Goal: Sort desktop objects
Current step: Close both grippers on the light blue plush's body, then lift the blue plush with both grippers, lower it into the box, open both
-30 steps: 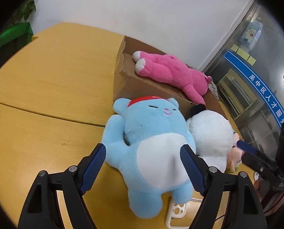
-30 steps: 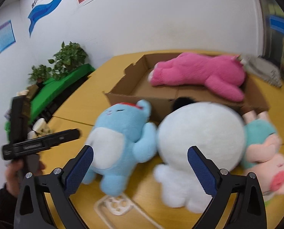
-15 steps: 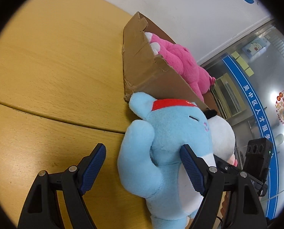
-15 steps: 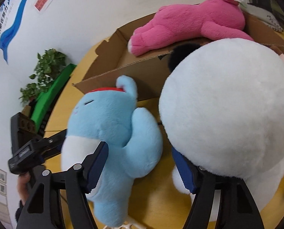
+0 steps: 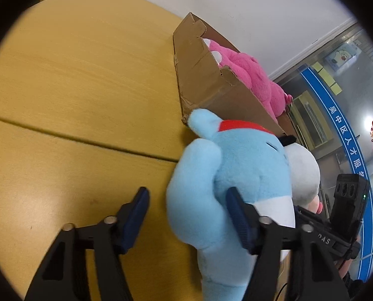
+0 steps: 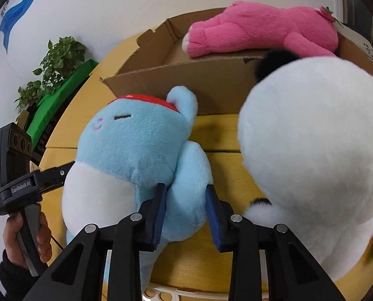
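Here we see the right tool (image 6: 185, 207) pinching the blue plush toy's (image 6: 136, 148) arm on the surface (image 5: 73, 75) beside the cardboard box (image 6: 186, 77); the left tool (image 5: 186, 213) gapes around its other arm.

Bare table (image 5: 73, 80) lies open left of the cardboard box (image 5: 206, 85). The blue plush (image 6: 136, 150) and white plush (image 6: 311, 163) crowd the box's near wall; a narrow gap of tabletop separates them. The pink plush (image 6: 261, 30) fills the box's opening.

Blue plush (image 6: 136, 150) on table, pink plush (image 6: 261, 30) boxed
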